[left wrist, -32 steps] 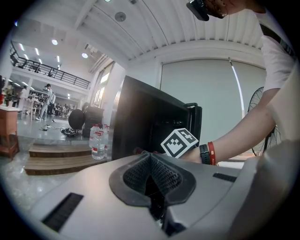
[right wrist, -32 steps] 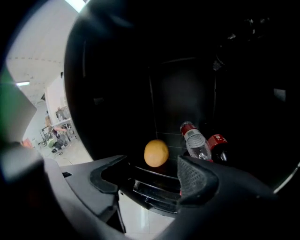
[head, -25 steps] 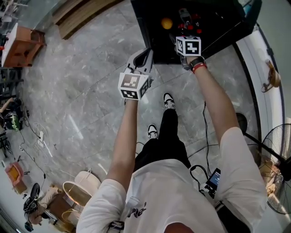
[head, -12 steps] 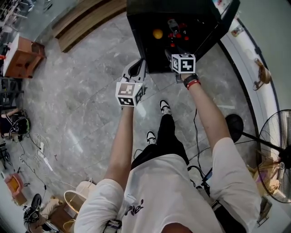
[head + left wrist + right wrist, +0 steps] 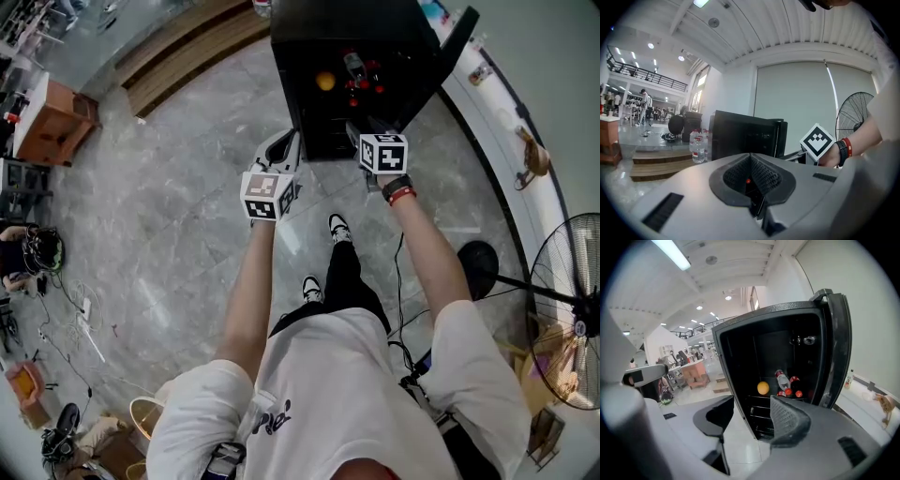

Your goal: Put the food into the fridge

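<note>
1. The left tool (image 5: 751, 171) is seen clenched: its two dark ribbed pads meet and nothing is gripped between them. It is held in the air over the grey marble floor (image 5: 169, 206), just left of the black box-shaped fridge (image 5: 347, 56).
2. The right tool (image 5: 751, 401) is released, with its jaws well apart and closing. Nothing is held between them and nothing is touched. It is pointed at the fridge's open front.
3. Two tools are counted, each carrying one cube with square black-and-white markers (image 5: 383, 153).
4. One round orange fruit (image 5: 762, 388) is counted. Three clear plastic bottles with red caps (image 5: 787, 385) can be made out, though their exact number cannot be told because they overlap.
5. The fridge is seen with its black door (image 5: 836, 348) swung open at the right. The fruit is found inside, on a wire shelf (image 5: 759, 407), towards the left. The bottles are laid just beside it on the right, with their caps towards the front.
6. In the left gripper view, a few clear water bottles (image 5: 696, 145) are seen standing on a wooden step (image 5: 661, 161) beside the fridge. One standing fan (image 5: 855, 112) is seen at the right, near the pale wall.
</note>
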Available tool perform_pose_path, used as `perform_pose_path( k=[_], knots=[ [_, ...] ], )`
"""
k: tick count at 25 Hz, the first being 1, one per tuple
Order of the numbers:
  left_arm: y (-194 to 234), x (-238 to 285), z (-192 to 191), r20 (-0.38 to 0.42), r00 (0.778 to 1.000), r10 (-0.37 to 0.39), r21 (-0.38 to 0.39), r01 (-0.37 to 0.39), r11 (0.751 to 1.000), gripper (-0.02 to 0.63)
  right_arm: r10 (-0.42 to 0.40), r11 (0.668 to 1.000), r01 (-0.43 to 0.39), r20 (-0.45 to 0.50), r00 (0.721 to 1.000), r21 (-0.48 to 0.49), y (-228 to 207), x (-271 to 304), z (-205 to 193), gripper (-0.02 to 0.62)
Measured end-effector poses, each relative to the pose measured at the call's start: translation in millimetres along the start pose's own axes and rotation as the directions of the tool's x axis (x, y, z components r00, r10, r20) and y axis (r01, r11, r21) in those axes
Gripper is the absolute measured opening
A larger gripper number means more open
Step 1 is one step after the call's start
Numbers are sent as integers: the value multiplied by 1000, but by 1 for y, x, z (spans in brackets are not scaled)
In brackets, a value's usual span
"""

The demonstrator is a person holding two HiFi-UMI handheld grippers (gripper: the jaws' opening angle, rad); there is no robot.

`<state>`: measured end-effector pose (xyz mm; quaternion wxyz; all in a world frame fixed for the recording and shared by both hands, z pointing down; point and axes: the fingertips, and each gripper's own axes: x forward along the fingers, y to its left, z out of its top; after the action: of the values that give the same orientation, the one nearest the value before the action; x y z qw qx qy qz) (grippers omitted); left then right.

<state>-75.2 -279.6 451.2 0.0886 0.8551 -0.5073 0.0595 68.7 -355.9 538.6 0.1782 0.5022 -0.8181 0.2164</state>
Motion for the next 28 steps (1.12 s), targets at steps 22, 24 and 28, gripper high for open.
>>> perform_pose_path(
  k=[22,24,28],
  knots=[
    [-34,-69,28,-13,1000,8,-7,-8,1000,18,-13,999,19,144,989,-35,27,-132,36,240],
    [-37,-75,30,-10,1000,8,-7,-8,1000,18,-15,999,21,163,987,-35,29,-143,40,236],
    [-39,-88,32,-4,1000,16,-10,-17,1000,18,-9,999,18,189,982,-43,37,-163,45,227]
  ],
)
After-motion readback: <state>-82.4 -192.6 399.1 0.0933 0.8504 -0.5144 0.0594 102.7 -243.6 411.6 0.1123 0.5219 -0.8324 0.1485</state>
